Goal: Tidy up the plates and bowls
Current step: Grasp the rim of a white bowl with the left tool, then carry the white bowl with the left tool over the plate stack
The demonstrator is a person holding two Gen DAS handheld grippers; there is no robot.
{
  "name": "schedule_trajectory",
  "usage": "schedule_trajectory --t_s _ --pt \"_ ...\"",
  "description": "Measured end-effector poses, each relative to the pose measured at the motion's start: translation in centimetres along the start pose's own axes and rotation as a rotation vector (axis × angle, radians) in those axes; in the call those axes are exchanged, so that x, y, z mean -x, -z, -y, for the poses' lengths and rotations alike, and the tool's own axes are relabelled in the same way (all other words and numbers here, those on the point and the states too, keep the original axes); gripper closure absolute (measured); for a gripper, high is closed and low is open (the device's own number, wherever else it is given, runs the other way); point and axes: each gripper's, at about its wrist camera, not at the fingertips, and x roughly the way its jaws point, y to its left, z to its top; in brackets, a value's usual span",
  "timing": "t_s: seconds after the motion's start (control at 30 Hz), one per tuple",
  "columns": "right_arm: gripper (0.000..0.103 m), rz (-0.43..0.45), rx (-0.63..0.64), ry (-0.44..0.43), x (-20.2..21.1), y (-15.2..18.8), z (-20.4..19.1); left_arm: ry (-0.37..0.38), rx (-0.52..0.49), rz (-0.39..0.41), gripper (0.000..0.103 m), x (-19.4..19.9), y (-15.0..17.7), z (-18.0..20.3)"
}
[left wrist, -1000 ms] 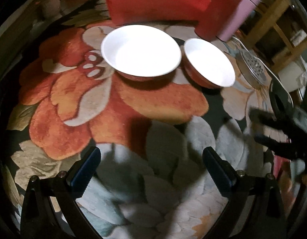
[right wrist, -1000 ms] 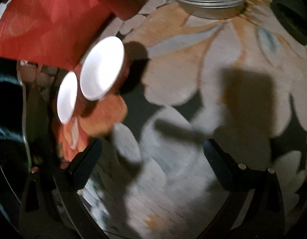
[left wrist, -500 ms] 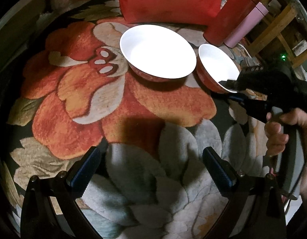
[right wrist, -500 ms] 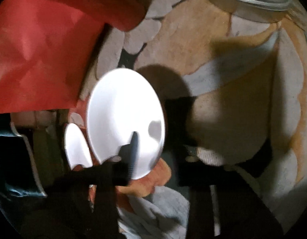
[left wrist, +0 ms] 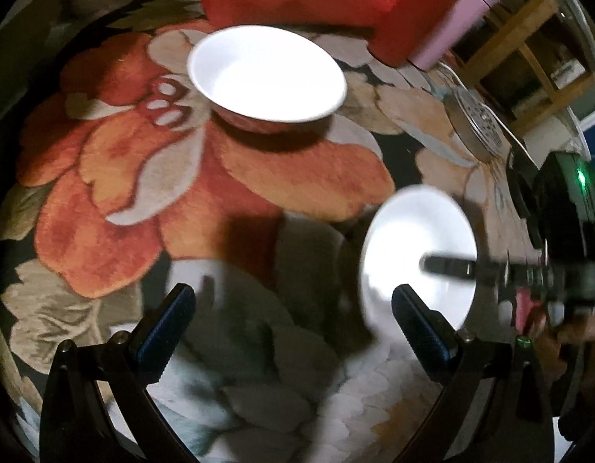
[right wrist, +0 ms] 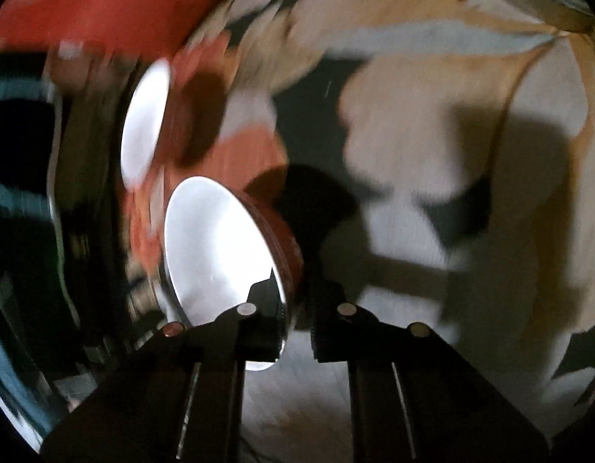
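The right gripper (right wrist: 295, 320) has just closed its jaws on the rim of the small white bowl (right wrist: 216, 247), holding it tilted above the floral rug (left wrist: 150, 162); the left gripper (left wrist: 293, 320) hangs wide and empty; the larger bowl (left wrist: 266, 73) sits near the rug's far edge

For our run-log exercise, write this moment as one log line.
phase: lifting | right gripper: shut on small bowl rim, bowl tilted | left gripper: open, empty | large bowl: on floral cloth
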Motion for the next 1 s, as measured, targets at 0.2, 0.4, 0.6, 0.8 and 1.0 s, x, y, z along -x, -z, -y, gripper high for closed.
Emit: schedule_trajectory --t_s 0.2,0.4,0.6,0.8,1.0 --pt "0.089 -0.023 0.047 0.004 0.0 3.4 -0.3 0.031 -0.077 -0.057 0.022 -1.8 1.0 2.9" --pt "0.089 0.04 0.051 0.106 -0.2 5.2 -1.5 0.05 -0.113 -0.105 0.076 -3.3 1.9 4.9" --pt "0.092 0.053 0.048 0.163 0.4 5.9 -1.2 0.051 -0.112 -0.101 0.084 -2.6 2.2 5.7" --pt "0.092 0.077 0.015 0.188 3.0 7.2 -1.7 0.092 -0.142 -0.096 0.085 -0.4 2.7 8.3" --pt "0.092 0.119 -0.043 0.228 7.9 10.0 -0.7 0.143 -0.186 -0.102 0.085 2.0 3.8 13.2"
